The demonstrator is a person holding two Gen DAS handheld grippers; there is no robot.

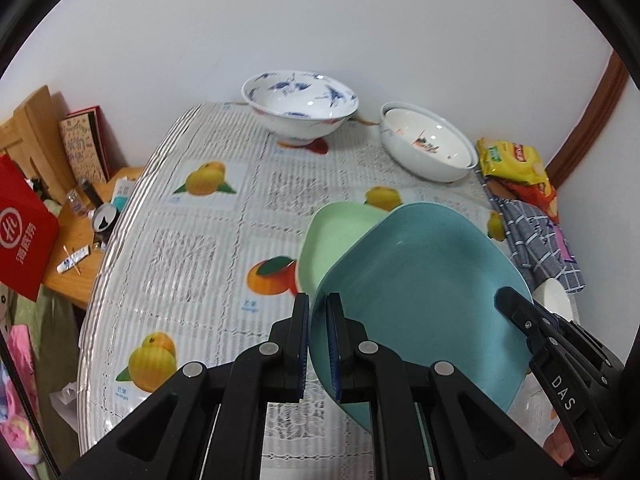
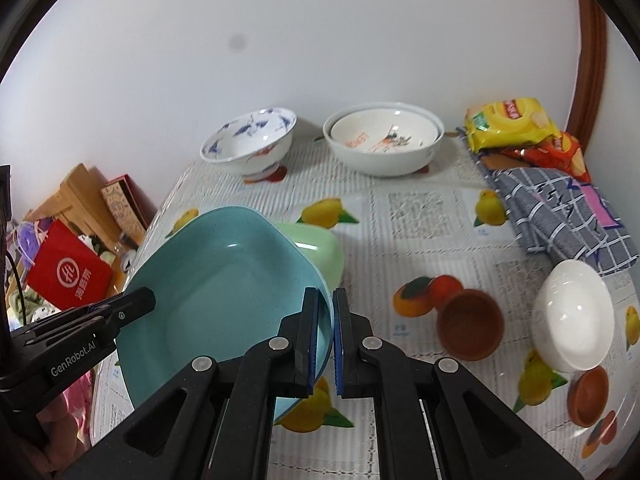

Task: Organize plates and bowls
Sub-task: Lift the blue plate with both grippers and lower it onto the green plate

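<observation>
Plates: two, the teal plate (image 1: 420, 280) up off the table and tilted over the pale green plate (image 1: 332, 236) behind it.
Grip: left gripper (image 1: 318, 336) and right gripper (image 2: 326, 332) both clamped on opposite rims.
Bowls: five; blue-patterned bowl (image 2: 250, 146) and nested white bowls (image 2: 384, 140) far, white bowl (image 2: 574, 316) and two brown cups (image 2: 470, 326) right.
Around: snack bags (image 2: 516, 128), checked cloth (image 2: 560, 212) far right.

Teal plate (image 2: 224, 280) matt speckled plastic; blue-patterned bowl (image 1: 300, 106) glossy ceramic; tablecloth (image 1: 208, 216) shiny.
</observation>
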